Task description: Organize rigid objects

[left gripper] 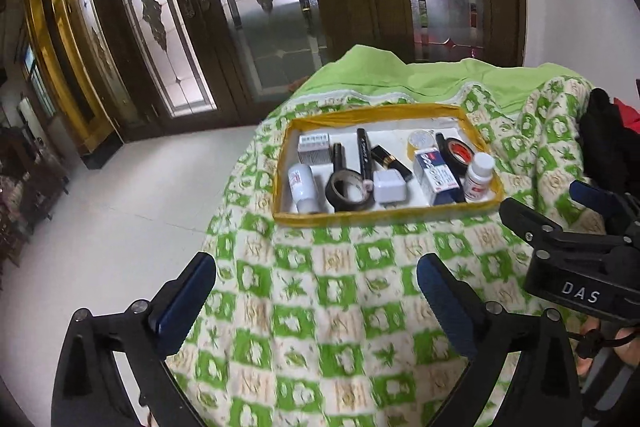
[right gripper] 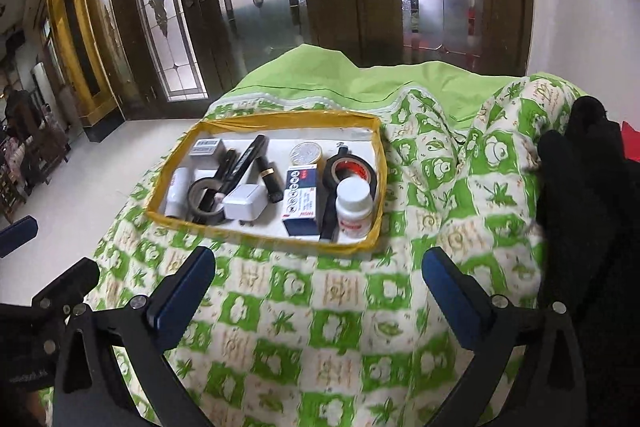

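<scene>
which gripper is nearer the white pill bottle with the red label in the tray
Right. The right gripper hangs open just short of the tray's front edge, almost in line with the white pill bottle. The left gripper, also open, sits farther back and off to the bottle's left.

box [right gripper: 303, 201] label: too small to read | dark tape roll [right gripper: 206, 201]: partly behind charger [right gripper: 245, 207]

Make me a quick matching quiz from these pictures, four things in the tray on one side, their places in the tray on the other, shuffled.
Things:
1. white pill bottle
2. white charger plug
3. round silver tin
4. grey-and-white box

Places in the yellow-rimmed tray, seen from the right wrist view:
A. far left corner
B. near right corner
C. far side, middle
D. near side, middle

Pairs: 1-B, 2-D, 3-C, 4-A
</scene>
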The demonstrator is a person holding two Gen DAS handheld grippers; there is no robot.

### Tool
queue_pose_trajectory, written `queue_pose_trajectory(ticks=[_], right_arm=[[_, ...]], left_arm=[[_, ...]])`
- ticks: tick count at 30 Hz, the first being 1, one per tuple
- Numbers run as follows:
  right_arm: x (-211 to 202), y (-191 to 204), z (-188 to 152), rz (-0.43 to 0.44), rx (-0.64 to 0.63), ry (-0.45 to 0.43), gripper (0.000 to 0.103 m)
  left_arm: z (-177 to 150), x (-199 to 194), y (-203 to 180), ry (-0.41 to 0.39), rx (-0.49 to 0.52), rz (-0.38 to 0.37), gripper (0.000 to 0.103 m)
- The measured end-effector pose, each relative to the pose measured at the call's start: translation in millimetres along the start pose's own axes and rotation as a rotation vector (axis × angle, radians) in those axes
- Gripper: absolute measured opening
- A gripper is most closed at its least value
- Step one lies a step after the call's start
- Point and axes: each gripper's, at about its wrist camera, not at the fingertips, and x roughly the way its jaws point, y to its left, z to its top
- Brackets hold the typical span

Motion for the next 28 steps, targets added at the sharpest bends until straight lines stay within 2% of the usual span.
queue_pose_trajectory(ticks=[3, 7, 20, 28], right_arm=[[-9.2, 0.2, -6.3, -0.007, 0.005, -0.006, 0.103], [-18.5, -1.6, -9.7, -0.01, 0.021, -0.018, 0.103], [-29.5, -3.0, -13.9, -0.008, 0.027, -0.027, 0.103], [-37.3, -3.4, -20.6, -0.002, 0.029, -0.018, 0.103]], left_arm=[[-1.4, -2.0, 1.5, 0.048, -0.023, -0.038, 0.102], [-1.7, -7.6, 1.5, 0.073, -0.042, -0.059, 0.102], [15.9, -27.0, -9.9, 0.052, -0.006, -0.067, 0.102], [16.0, -37.0, -13.2, 0.039, -0.005, -0.08, 0.102]])
